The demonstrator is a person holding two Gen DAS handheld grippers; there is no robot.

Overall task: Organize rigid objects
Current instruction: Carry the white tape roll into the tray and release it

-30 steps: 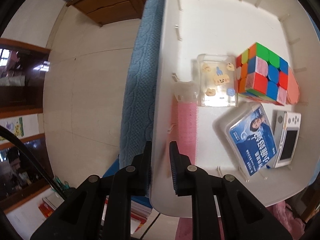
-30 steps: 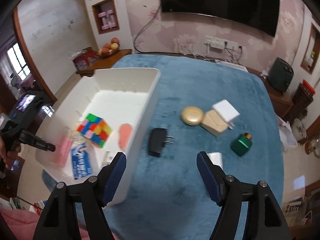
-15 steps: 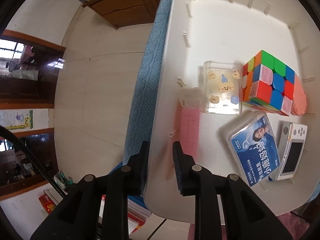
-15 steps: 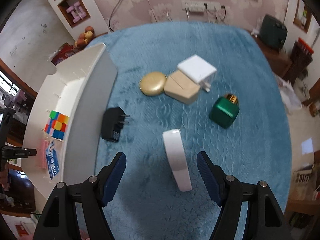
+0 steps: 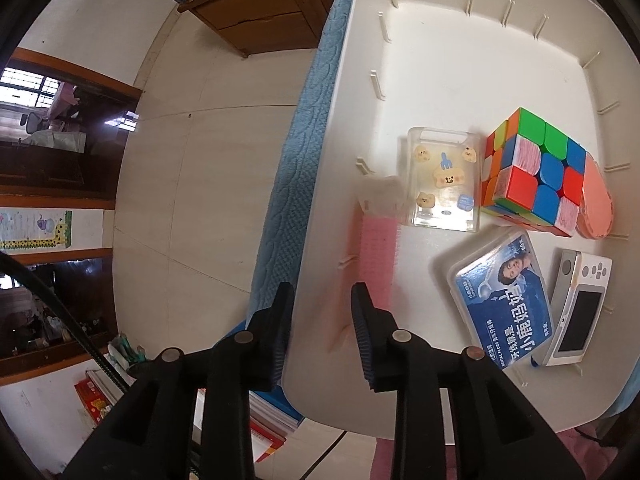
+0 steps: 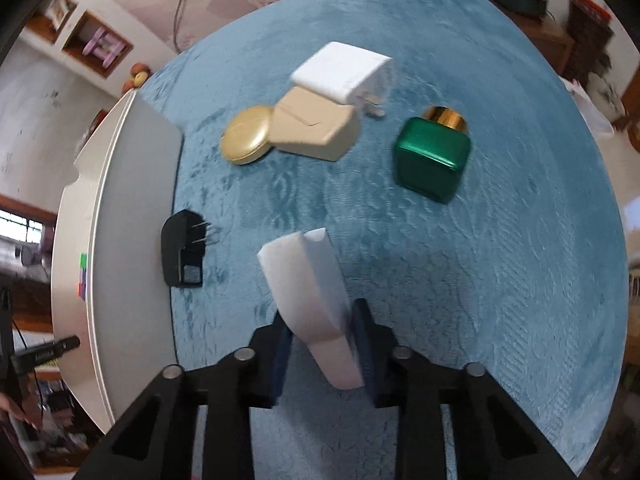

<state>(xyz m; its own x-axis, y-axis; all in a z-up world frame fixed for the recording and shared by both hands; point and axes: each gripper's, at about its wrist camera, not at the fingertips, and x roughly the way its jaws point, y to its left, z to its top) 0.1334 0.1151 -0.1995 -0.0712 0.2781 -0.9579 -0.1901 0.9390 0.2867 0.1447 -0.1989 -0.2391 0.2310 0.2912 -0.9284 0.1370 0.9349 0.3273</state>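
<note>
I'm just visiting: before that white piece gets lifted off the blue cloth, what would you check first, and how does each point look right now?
1. Right gripper jaws, which have just been closing, clamp the white object: ok.
2. Grip centred: not ok, it holds one end only.
3. Left gripper straddles the white bin rim, jaws opening: ok.
4. Free floor in bin beyond the Rubik's cube: ok.
5. Black plug adapter clear of the lift path: ok.
6. Grip firmness: cannot tell.
</note>
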